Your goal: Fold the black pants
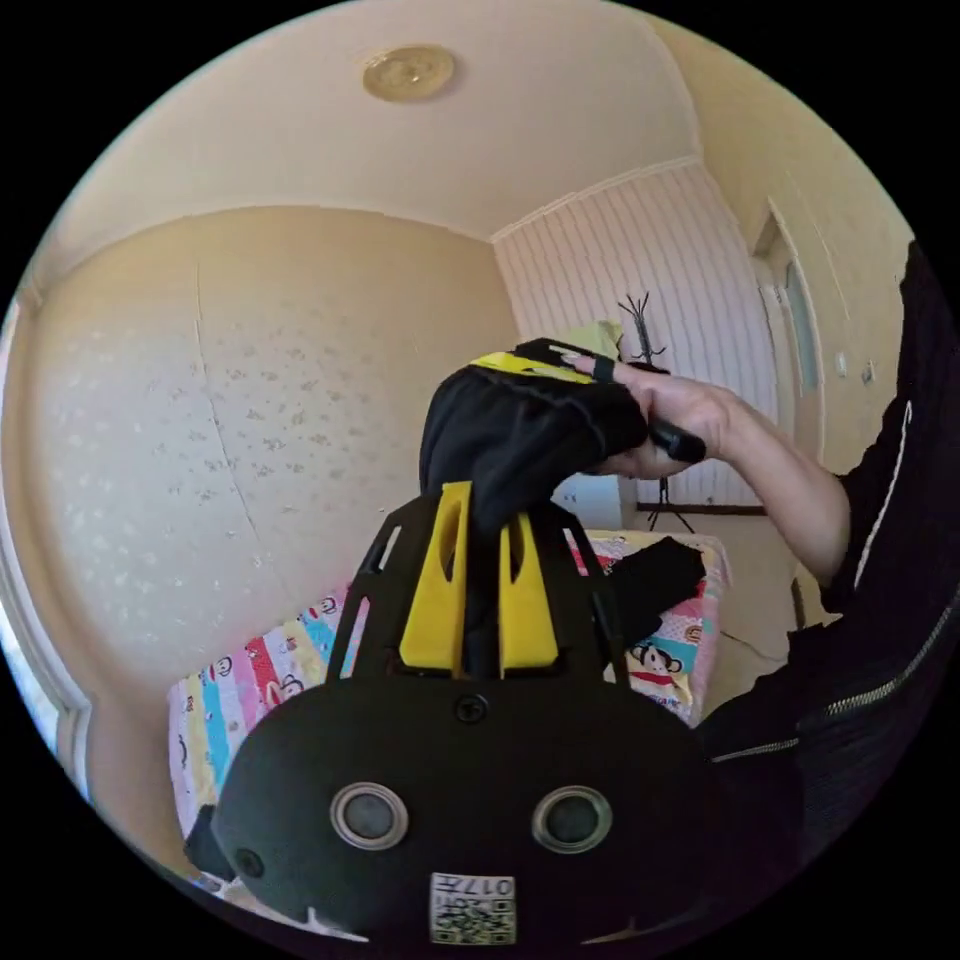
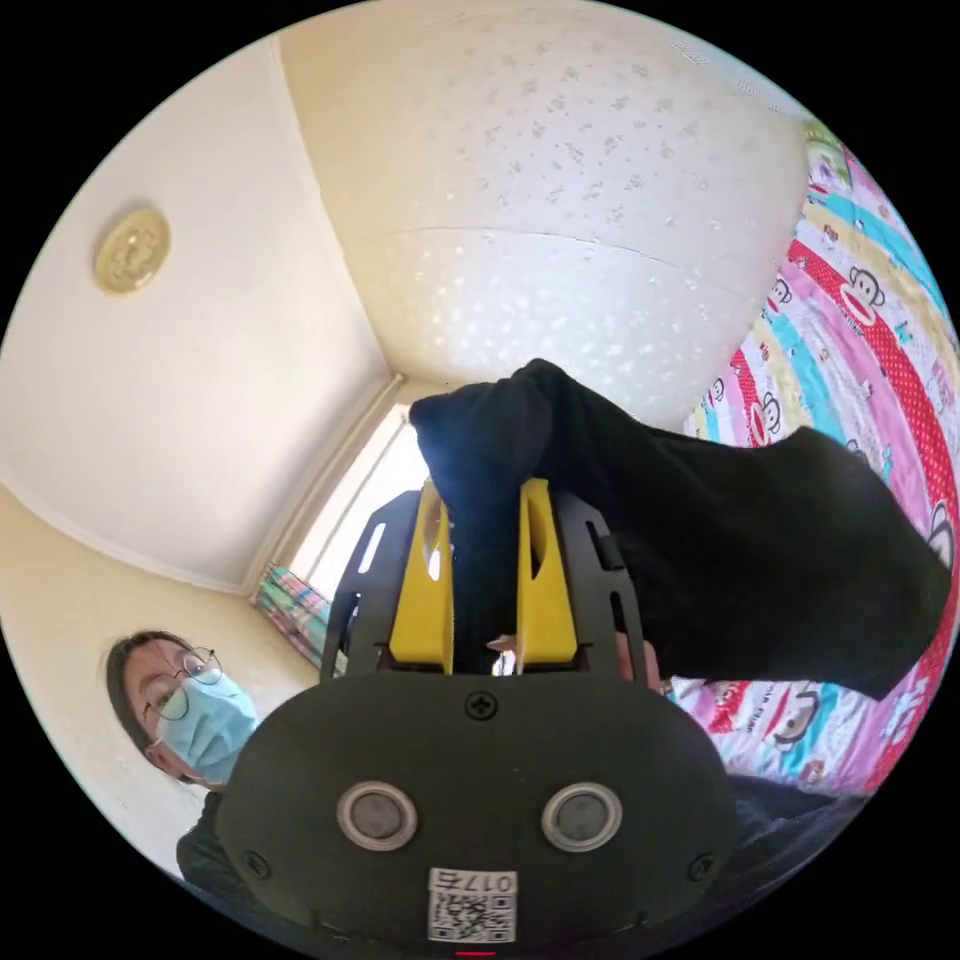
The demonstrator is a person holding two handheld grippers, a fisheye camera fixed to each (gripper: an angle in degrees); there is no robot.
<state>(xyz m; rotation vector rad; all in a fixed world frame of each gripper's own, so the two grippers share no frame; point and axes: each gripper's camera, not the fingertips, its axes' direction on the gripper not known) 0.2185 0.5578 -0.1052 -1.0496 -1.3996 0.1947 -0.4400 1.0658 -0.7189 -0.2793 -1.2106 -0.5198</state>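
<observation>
Cream walls rise behind a bed (image 1: 660, 668) under a cartoon-monkey quilt. Both the left gripper (image 1: 483, 530) and right gripper (image 2: 484, 505) are clenched on the black pants (image 2: 740, 560), lifted at twelve o'clock; I judge the next move is spreading them flat. Writing: unread sticker (image 1: 472, 908).

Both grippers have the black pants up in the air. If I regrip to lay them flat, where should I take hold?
Probably the free end of the black pants that hangs toward the patterned bed cover. Come from the open bed side; near the right gripper and left gripper the cloth is bunched.
</observation>
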